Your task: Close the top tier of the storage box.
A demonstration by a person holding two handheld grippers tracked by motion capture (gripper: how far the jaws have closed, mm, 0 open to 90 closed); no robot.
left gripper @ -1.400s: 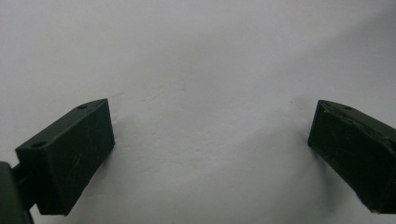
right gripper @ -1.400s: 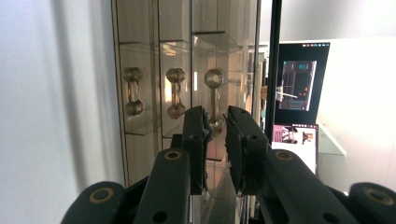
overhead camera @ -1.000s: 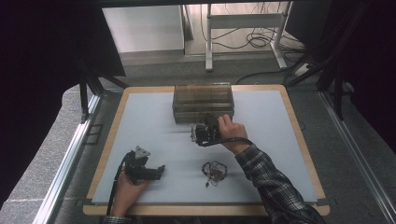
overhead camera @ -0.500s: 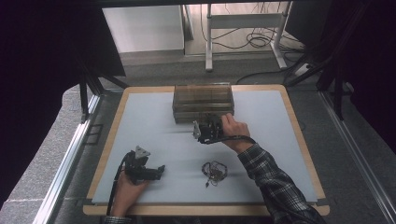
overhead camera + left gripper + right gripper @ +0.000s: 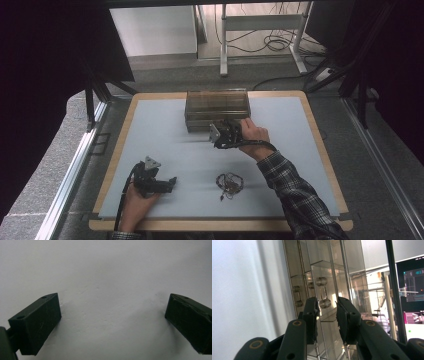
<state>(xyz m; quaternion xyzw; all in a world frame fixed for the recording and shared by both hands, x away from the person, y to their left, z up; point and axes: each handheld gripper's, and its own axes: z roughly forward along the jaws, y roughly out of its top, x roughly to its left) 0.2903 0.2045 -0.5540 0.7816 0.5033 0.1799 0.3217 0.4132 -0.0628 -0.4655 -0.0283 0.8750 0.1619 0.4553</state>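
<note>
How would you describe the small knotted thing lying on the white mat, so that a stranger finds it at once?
Start at the white mat on the wooden-edged table. At its far edge stands a clear brown drawer box; come from there toward the near edge, past the right gripper. The small tangled bundle lies loose there, thin and wiry, unlike the box.

a tangled necklace [image 5: 229, 183] lies on the white table mat [image 5: 165, 130]; grey floor beyond.

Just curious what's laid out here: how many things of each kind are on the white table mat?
Clear drawer box: 1
Tangle of small jewellery: 1
Handheld gripper: 2, the left gripper and the right gripper
Total: 4
</note>
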